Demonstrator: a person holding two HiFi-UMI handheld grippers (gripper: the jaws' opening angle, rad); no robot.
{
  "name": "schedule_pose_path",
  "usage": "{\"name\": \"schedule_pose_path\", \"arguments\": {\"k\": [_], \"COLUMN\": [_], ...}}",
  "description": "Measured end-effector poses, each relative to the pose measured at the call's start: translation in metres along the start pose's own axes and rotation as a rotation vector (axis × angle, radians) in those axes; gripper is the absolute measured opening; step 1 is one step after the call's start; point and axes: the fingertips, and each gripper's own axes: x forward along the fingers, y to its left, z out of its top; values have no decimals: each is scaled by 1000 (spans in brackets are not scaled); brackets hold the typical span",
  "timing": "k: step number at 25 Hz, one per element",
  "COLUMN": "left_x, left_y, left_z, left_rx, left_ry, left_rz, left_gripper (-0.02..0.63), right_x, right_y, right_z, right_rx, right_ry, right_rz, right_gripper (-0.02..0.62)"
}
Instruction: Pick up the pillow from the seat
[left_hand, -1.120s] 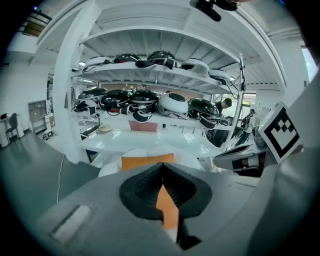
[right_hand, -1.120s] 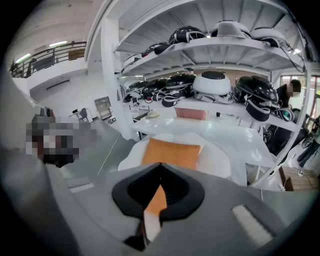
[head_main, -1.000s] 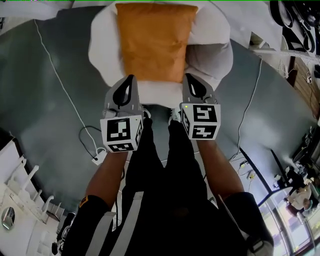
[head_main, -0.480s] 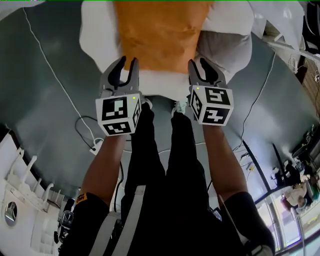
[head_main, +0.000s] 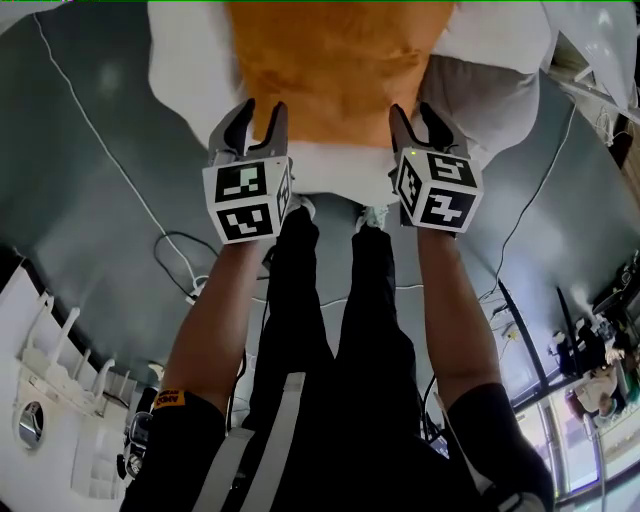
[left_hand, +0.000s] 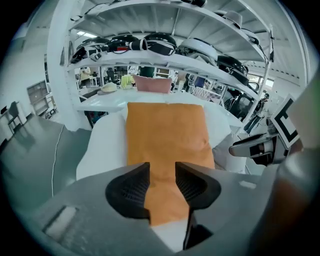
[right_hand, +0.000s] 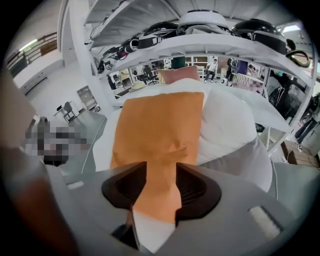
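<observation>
An orange pillow (head_main: 335, 60) lies lengthwise on a white padded seat (head_main: 190, 70) at the top of the head view. My left gripper (head_main: 255, 115) is at the pillow's near left corner and my right gripper (head_main: 420, 118) at its near right corner. Both sets of jaws are opening. In the left gripper view the pillow (left_hand: 167, 135) shows through the gap of the left gripper (left_hand: 161, 175), and the pads do not press on it. The right gripper view likewise shows the pillow's (right_hand: 160, 135) near edge between the spread jaws of the right gripper (right_hand: 161, 175), untouched.
A grey cushion (head_main: 480, 100) bulges at the seat's right side. Behind the seat stand white shelves with helmets (left_hand: 165, 45). A white cable (head_main: 130, 200) runs over the grey floor to the left. A white rack (head_main: 40, 400) stands at the lower left. The person's legs are below the grippers.
Both grippers have moved forward to the pillow's near corners. Their jaws, shut a second ago, have spread apart. The seat and pillow now sit closer under the head camera.
</observation>
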Motion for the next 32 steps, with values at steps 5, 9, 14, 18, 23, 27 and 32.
{"name": "schedule_pose_path", "arguments": {"k": [5, 9, 14, 18, 23, 27, 32], "left_x": [39, 61, 87, 108, 126, 136, 147], "left_y": [-2, 6, 12, 16, 17, 19, 20], "left_z": [-25, -40, -57, -69, -80, -82, -84], "left_rx": [5, 1, 10, 13, 12, 14, 21], "left_ry": [50, 76, 110, 131, 151, 147, 143], "left_rz": [-21, -31, -54, -55, -60, -68, -80], "left_gripper": [179, 206, 257, 280, 296, 296, 295], "right_x": [29, 46, 68, 86, 102, 114, 124], "right_y": [-17, -20, -28, -34, -40, -39, -36], "right_z": [-23, -36, -52, -59, -67, -68, -68], "right_rx": [-5, -1, 10, 12, 8, 1, -12], "right_ry": [39, 64, 85, 93, 101, 101, 112], "right_rz": [-8, -10, -27, -28, -18, -17, -14], "right_gripper": [196, 221, 250, 256, 259, 251, 209]}}
